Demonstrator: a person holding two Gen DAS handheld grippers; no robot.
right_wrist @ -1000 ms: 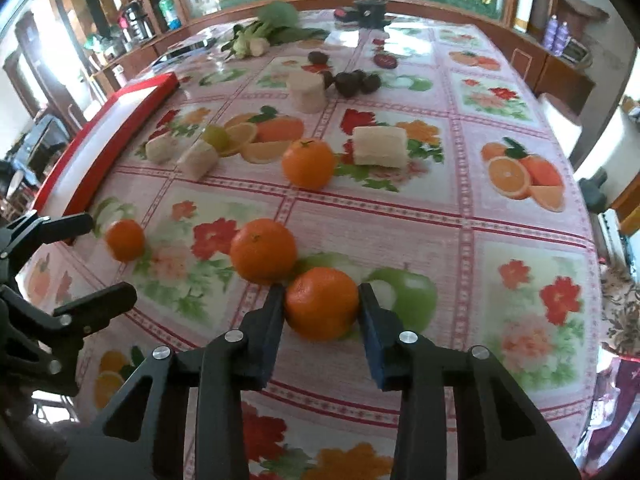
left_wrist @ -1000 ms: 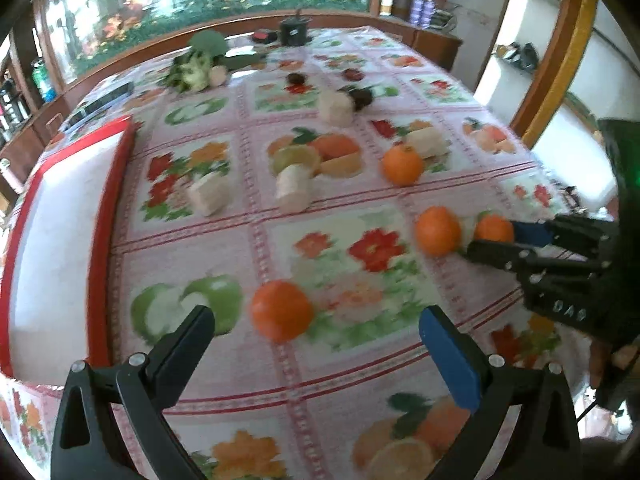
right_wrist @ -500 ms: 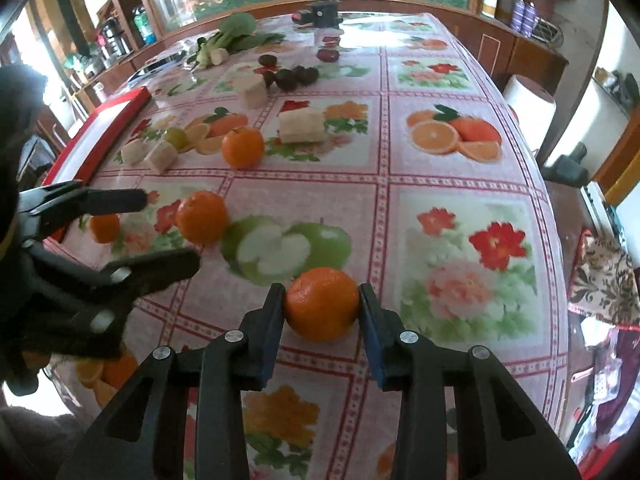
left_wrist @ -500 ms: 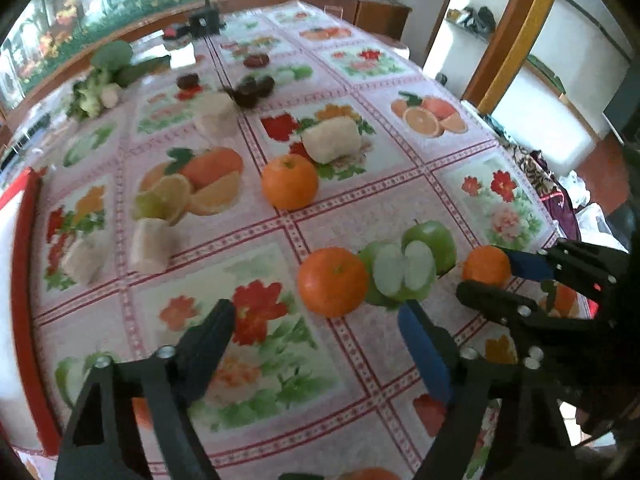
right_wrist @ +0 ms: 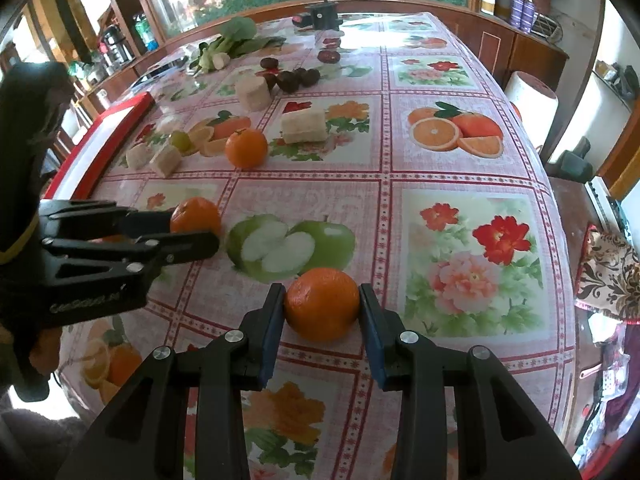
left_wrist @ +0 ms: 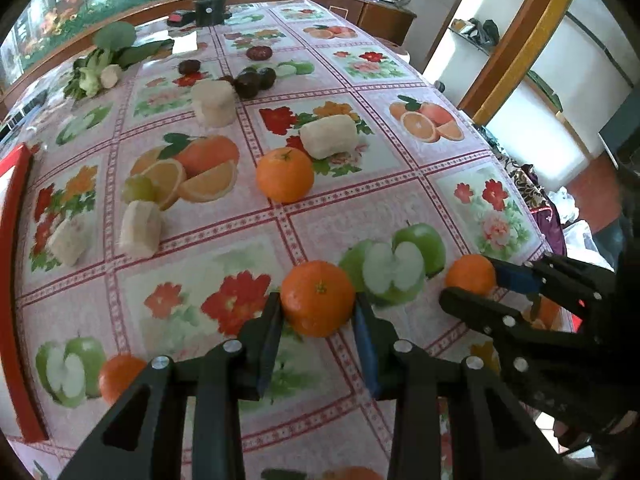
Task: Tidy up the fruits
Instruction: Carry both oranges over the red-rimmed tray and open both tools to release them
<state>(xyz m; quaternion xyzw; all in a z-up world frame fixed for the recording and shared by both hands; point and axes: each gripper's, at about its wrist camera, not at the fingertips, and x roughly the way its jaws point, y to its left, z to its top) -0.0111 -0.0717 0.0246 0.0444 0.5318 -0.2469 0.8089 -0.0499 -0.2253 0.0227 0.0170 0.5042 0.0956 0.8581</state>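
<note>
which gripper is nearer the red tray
Left. The left gripper works on the side toward the red tray; the right gripper sits farther across the table from it.

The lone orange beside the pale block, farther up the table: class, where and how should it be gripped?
Grip the orange across its widest middle, from above and the near side. It is round, stem up, and the block crowds its far right; left and right flanks are free.

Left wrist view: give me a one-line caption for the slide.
Left gripper closing on an orange on the fruit-print tablecloth, right gripper holding a second orange alongside.
</note>
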